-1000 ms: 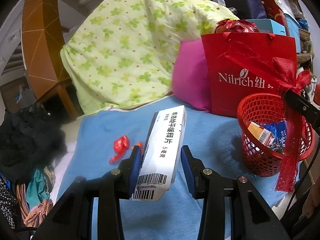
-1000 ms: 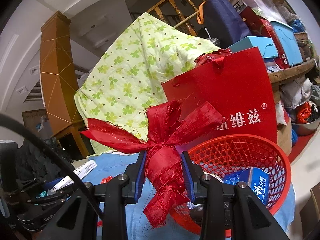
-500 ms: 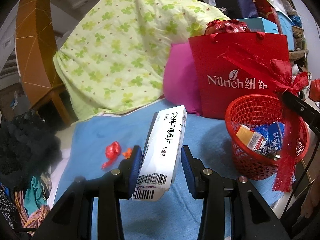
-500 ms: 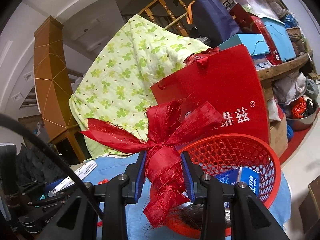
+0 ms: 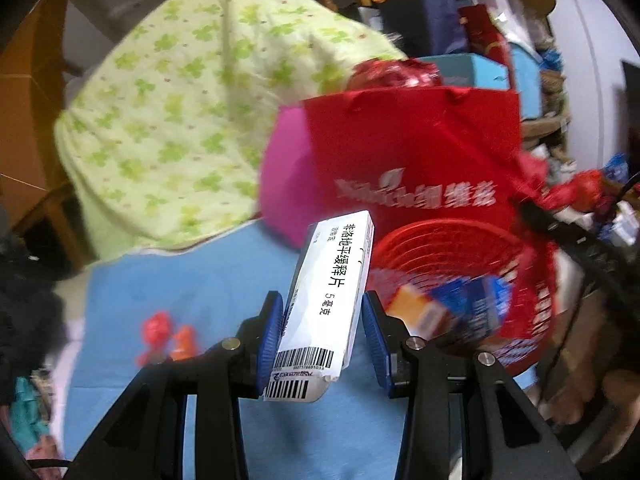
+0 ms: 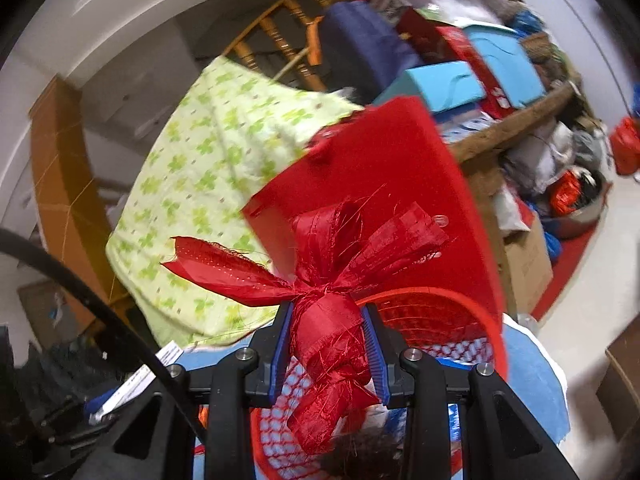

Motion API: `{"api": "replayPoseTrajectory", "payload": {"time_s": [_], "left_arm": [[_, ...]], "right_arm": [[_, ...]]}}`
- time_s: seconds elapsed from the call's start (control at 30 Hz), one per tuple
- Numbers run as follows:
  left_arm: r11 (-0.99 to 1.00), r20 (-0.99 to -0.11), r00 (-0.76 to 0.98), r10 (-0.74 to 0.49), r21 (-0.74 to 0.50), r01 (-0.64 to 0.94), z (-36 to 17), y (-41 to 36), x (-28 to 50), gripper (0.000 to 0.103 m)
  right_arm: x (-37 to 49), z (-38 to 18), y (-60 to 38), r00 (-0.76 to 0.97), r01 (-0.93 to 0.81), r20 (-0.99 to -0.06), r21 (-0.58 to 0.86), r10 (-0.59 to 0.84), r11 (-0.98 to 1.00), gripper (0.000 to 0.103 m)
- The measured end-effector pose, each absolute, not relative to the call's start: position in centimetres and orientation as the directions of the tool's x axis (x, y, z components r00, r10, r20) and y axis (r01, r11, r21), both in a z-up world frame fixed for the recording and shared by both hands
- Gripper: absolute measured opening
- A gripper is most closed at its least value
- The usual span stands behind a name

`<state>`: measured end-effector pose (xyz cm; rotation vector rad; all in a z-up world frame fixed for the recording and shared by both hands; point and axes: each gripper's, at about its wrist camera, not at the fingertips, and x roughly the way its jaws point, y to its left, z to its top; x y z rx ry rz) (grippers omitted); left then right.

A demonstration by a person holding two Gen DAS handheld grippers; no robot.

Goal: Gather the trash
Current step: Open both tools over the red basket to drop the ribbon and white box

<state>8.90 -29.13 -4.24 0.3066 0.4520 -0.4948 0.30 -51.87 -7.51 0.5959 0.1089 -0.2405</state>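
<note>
Left claw [image 5: 323, 334] clamped on a white medicine box [image 5: 330, 296], blue pads against its two long sides; the box's long axis runs forward, away from the claw and tilted up, barcode end nearest the camera. Red mesh basket [image 5: 460, 280] sits ahead and to the right of the left claw, close, its rim just beyond the far end of the box; judged next move is a short swing right and forward to bring the box over the opening, then release. Basket already holds an orange-and-white carton [image 5: 416, 308] and a blue packet [image 5: 476, 304], both blurred. Right claw [image 6: 329, 354] clamped on the red ribbon bow [image 6: 320, 280] tied to the basket [image 6: 436, 312], seemingly steadying or tipping it; right claw is the nearer to the basket, but the left one carries the load. Left of the left claw, lying on the blue cloth [image 5: 180, 280]: a small red wrapper [image 5: 154, 334] and an orange scrap [image 5: 184, 340] touching it, not yet collected. Red gift bag [image 5: 412, 152] stands behind the basket, contents hidden
</note>
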Motion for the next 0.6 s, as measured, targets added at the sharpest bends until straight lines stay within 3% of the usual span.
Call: {"api": "replayPoseTrajectory", "payload": {"time_s": [0.23,0.3,0.33,0.43,0.6], "left_arm": [[0.74,-0.509,0.664,-0.548,0.075,0.669,-4.9,-32.8,9.4,0.046],[0.718,-0.525,0.633,-0.569,0.057,0.694,-5.5,-33.8,9.9,0.052],[0.715,-0.53,0.628,-0.57,0.057,0.697,-5.8,-34.1,10.1,0.054],[0.724,-0.544,0.616,-0.57,0.024,0.69,-6.3,-33.6,10.8,0.055],[0.761,-0.54,0.643,-0.542,0.01,0.649,-7.0,-30.0,11.3,0.058]], "right_arm": [[1.8,-9.6,-55.4,0.949,0.3,-0.274,0.643,-0.155,0.705,0.04],[2.2,-10.1,-56.1,0.947,0.301,-0.293,0.674,-0.13,0.674,0.053],[2.1,-10.2,-56.3,0.95,0.294,-0.285,0.691,-0.125,0.66,0.07],[1.5,-10.2,-56.9,0.961,0.27,-0.24,0.714,-0.137,0.646,0.071],[1.9,-9.9,-56.4,0.961,0.268,-0.241,0.694,-0.136,0.668,0.071]]}}
